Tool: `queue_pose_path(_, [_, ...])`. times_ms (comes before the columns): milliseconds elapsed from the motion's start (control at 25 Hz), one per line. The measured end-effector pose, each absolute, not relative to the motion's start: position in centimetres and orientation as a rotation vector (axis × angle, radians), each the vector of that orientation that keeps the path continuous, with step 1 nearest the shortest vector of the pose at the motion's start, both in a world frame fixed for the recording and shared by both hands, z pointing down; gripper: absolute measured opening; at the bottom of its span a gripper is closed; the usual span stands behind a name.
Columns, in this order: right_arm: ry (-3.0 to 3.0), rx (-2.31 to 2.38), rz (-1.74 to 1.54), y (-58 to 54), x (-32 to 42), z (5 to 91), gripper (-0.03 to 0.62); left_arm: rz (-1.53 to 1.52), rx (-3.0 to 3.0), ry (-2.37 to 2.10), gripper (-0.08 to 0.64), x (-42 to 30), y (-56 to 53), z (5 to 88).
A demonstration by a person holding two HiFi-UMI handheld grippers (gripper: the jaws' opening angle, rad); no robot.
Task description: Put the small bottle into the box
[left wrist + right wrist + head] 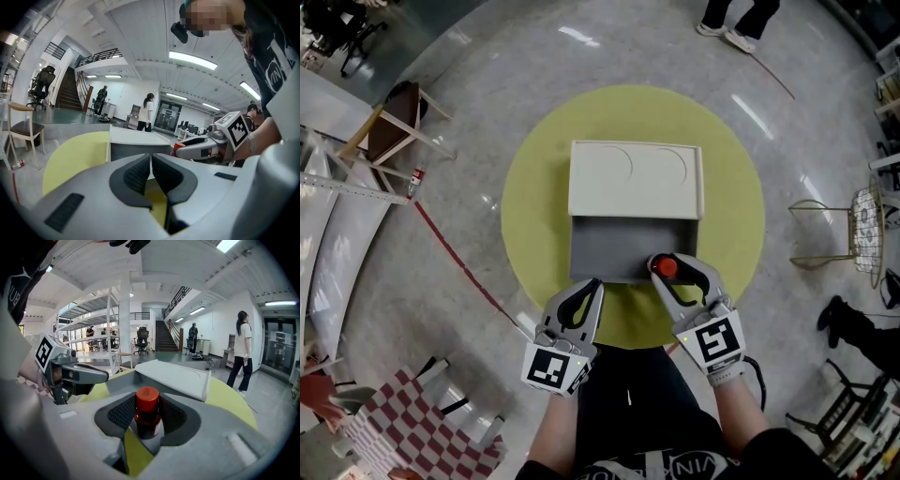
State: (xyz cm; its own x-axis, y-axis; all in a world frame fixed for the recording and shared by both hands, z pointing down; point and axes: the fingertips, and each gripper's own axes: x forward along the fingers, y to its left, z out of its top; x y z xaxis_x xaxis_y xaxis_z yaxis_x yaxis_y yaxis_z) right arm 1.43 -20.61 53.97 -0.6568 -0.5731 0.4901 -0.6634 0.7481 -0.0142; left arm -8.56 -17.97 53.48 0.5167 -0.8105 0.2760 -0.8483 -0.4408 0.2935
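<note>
And there it was: the right gripper (673, 267) had its fingers clamped on the small bottle (147, 405), upright between the pads, red cap poking above them. The open grey box (619, 246) lay just ahead of those fingertips, its near wall about under them and its cream lid (633, 178) folded back beyond. The left gripper (151, 168) sat near the box's corner, fingers pressed together on nothing. The smart play, by my reckoning: carry the bottle past the wall, lower it upright onto the grey floor, then part the fingers gently so it wouldn't topple.
</note>
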Motion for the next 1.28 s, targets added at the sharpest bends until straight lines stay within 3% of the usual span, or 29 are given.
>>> queue_pose_path(1280, [-2.632,1.072,0.322,-20.3,2.2,49.1,0.146,0.120,2.425,-1.325,0.020,-8.0,-18.3,51.5])
